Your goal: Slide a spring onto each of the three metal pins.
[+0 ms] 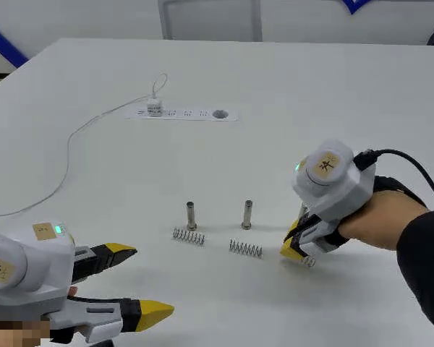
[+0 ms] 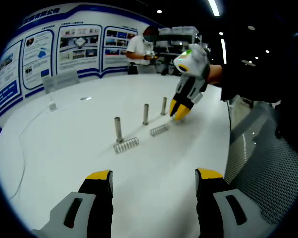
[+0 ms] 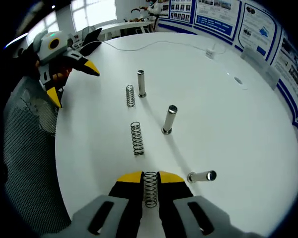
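Three short metal pins stand upright on the white table: left, middle, and a third half hidden behind my right gripper. That gripper is shut on a small spring, held just beside the third pin. Two more springs lie flat in front of the left pin and the middle pin. My left gripper hovers open at the near left, nothing between its jaws, well short of the pins.
A white power strip with a plug and a long white cable lies at the far middle of the table. A chair back stands beyond the far edge. The table's near edge runs just behind the grippers.
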### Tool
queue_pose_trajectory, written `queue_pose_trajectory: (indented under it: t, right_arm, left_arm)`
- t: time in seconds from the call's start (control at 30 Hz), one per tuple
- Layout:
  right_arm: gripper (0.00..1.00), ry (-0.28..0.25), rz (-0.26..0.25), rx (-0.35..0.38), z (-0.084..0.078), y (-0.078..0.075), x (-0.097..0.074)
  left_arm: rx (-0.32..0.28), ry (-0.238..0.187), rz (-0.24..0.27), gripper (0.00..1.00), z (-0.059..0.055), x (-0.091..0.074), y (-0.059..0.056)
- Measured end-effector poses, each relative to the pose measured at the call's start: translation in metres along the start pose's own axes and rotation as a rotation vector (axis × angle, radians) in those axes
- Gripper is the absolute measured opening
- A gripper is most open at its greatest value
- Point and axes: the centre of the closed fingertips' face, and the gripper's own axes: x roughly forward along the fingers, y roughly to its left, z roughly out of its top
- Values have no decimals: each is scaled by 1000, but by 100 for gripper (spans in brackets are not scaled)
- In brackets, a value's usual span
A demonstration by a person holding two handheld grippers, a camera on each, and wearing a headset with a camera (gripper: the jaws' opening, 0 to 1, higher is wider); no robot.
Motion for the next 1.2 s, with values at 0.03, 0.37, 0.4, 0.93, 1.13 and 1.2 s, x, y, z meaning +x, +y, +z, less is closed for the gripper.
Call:
queue_pose_trajectory:
  t: [0.03,0.37,0.4,0.93,1.13,1.2]
  right_arm:
    - [12,-7,-3,3,0,-1,-1]
    - [12,-69,-30,44,-1,-2,-15]
    - [12,-72,-32,47,-1,-2,-16]
    - [12,-137,-55,103,-3,-5,-31]
    - [12,-194,-71,111,8,-8,-42]
    - [12,-220,-77,115,13,-11,-47]
  left_arm:
    - [0,0,0,69,0,0,0]
    - [4,2,-3,68,0,0,0]
    - [4,2,-3,68,0,0,-1]
    - [9,9,-7,68,-1,0,-1]
    - [10,9,-7,68,-1,0,-1]
    - [10,9,-6,68,-1,0,-1]
